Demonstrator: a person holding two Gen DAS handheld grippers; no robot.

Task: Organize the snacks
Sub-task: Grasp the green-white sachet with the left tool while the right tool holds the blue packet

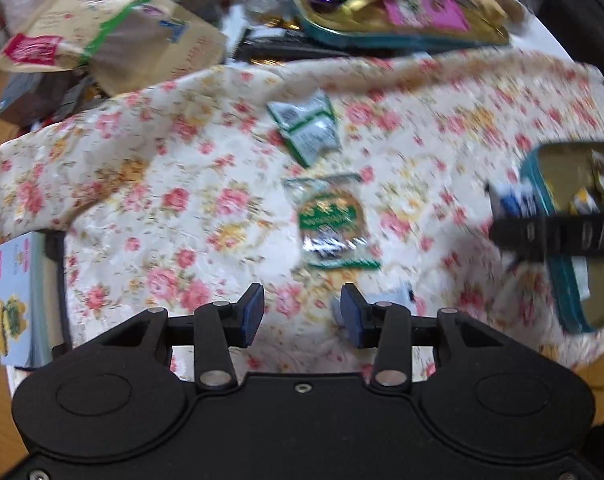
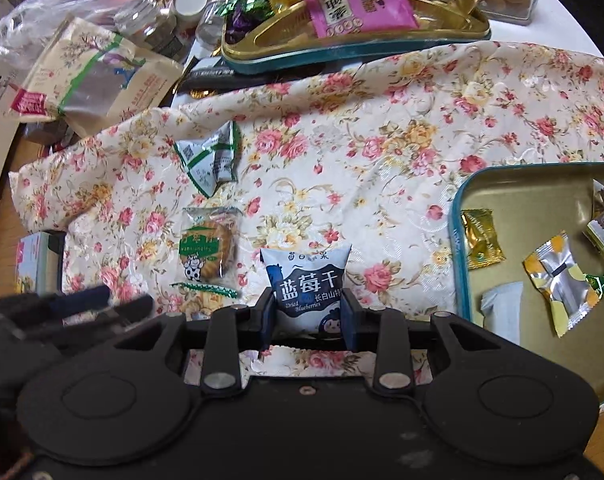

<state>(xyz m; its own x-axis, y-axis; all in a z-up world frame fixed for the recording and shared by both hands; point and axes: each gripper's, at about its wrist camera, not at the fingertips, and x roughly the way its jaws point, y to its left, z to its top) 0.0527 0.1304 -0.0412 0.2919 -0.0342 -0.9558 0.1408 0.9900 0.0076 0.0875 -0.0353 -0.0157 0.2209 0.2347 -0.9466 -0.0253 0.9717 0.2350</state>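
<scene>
Seen only from the right wrist: a white-and-navy dried blueberry packet (image 2: 307, 286), puffy and pillow-shaped, pinched upright between the blue pads of the right gripper (image 2: 309, 316), jaws narrowed onto its sides, above the near edge of the floral cloth (image 2: 381, 128). Also sharp only there: the open tin (image 2: 459, 216) at the cloth's right edge, teal rim and matte gold floor, holding a gold foil candy (image 2: 479, 244), a silver-and-yellow sachet (image 2: 561, 284) and a few other crinkled wrappers.

Seen from the left wrist, blurred: the left gripper (image 1: 302, 316) with jaws about half open, nothing between them, over the cloth's near edge. Just beyond its tips, a clear-wrapped round cookie packet (image 1: 333, 220) with green label; farther toward the middle, a crumpled green-and-white wrapper (image 1: 307, 128). At the right edge, the other gripper's dark finger across the teal tin.

Cloth: cream brocade with pink and yellow roses, rumpled, laid over a wooden table (image 2: 6, 184). Along the far edge: a second tin (image 2: 353, 46) heaped with foil sweets and a pink packet (image 2: 357, 4), a kraft paper pouch (image 2: 98, 76) with green stripe, glass jars. At the near-left corner, a pale blue box (image 1: 16, 300).
</scene>
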